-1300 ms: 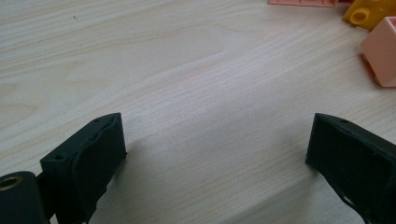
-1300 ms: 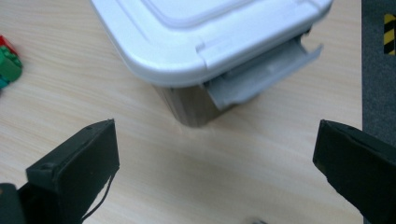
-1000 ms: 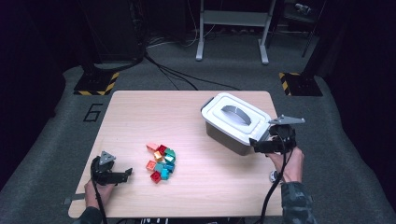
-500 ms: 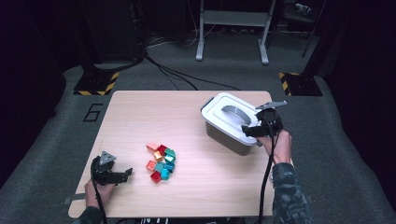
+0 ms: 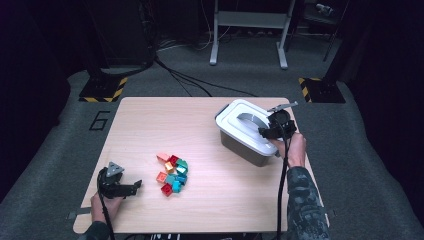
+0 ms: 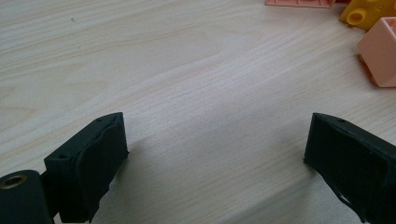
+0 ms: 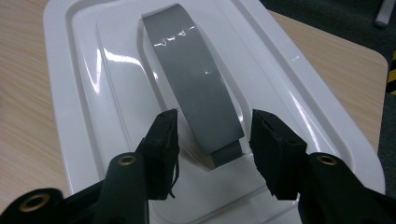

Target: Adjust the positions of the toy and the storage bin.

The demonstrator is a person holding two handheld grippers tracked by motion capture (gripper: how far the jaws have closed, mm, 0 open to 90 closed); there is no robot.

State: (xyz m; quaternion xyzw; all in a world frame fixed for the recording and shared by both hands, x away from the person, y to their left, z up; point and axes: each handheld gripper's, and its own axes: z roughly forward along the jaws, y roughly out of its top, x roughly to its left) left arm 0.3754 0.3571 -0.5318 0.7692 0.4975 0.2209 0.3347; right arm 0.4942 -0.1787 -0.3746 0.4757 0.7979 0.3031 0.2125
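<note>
Right gripper (image 7: 212, 135) jaws have just been closing around the grey handle (image 7: 196, 84) on the bin (image 5: 245, 131) lid, not pinching yet. Left gripper (image 6: 215, 154) sits wide open on the table (image 5: 165, 120) near the bricks (image 5: 172, 172). A "6" (image 5: 100, 120) is marked on the floor

A grey box (image 5: 239, 145) with a white lid (image 5: 245, 125) is sitting closed near the right edge of the wooden surface (image 5: 165, 125), turned at an angle to its edges. A flat grey handle (image 7: 196, 88) is arching over the lid's recessed middle, its near end standing between the black fingers (image 7: 163, 149).
</note>
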